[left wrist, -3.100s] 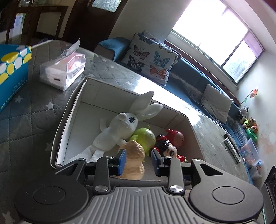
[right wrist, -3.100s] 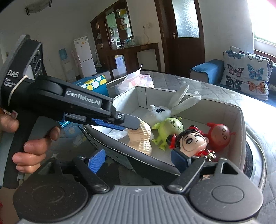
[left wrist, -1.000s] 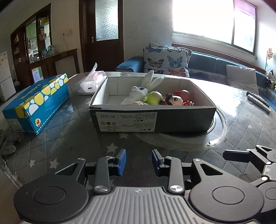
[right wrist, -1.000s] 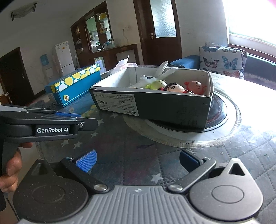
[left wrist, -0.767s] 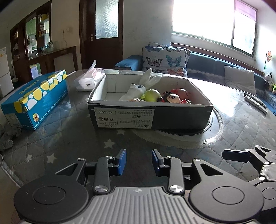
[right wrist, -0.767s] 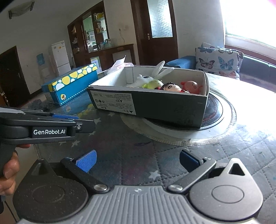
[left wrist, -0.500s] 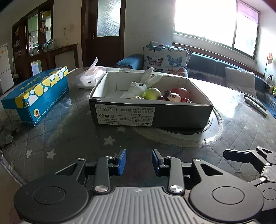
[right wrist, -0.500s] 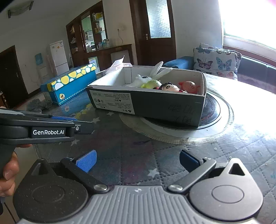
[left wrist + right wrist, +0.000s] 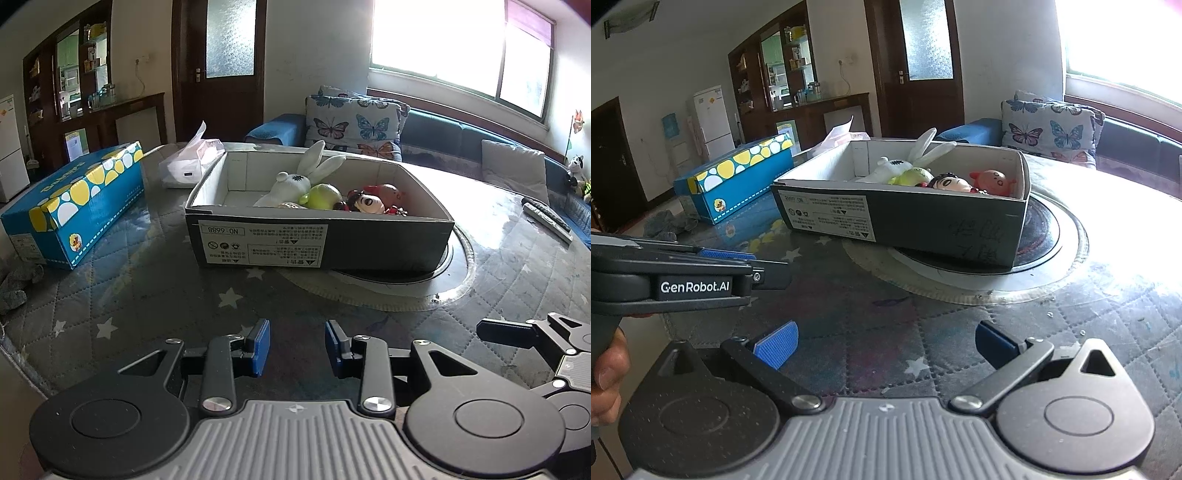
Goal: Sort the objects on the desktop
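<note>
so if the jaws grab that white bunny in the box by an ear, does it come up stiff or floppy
Probably floppy: the white bunny looks like soft plush, slumped against the box wall. Likely light. Its body may sag and drag the green toy beside it.

Each black tool (image 9: pixel 297 345) has blue ribbed pads (image 9: pixel 775 345), silver screws, a grey ribbed body, and white "GenRobot.AI" lettering (image 9: pixel 695 286).

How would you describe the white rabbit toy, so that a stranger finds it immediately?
Find the open dark cardboard box in the middle of the table. Several toys lie inside; the white rabbit toy is nearest the box's empty end, beside a green toy. Only it is white with two long ears.
</note>
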### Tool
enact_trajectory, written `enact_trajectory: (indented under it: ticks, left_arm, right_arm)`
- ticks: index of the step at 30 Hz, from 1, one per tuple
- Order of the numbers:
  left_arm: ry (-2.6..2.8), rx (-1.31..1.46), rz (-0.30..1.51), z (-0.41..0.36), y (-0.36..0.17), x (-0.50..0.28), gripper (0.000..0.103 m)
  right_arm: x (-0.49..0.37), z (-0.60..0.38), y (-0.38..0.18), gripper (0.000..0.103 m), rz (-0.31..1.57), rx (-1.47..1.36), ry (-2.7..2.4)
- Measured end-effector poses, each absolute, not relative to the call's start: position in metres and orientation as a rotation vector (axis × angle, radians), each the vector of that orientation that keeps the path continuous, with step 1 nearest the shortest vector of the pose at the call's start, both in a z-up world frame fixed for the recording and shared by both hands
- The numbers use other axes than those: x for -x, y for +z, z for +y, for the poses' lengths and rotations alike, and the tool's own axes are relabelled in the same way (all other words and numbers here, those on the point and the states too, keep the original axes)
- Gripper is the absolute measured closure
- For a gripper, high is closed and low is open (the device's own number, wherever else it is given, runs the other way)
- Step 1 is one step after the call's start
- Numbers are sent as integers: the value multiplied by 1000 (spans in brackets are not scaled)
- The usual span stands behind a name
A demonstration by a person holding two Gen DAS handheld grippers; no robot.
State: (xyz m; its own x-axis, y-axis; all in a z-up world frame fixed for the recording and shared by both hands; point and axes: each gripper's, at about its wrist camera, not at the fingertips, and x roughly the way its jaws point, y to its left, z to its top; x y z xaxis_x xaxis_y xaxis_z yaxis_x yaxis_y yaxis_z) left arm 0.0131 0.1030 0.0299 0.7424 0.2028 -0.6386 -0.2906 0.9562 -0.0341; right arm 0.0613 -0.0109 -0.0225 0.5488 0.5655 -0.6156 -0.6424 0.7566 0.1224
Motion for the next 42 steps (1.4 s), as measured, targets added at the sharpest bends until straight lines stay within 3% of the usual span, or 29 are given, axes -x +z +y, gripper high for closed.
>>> enact_trajectory:
  ticks: [42]
  left_arm:
    - [289, 97, 741, 121, 28, -74, 67]
  right_arm:
    - [-120, 15, -26, 0, 746, 118, 708]
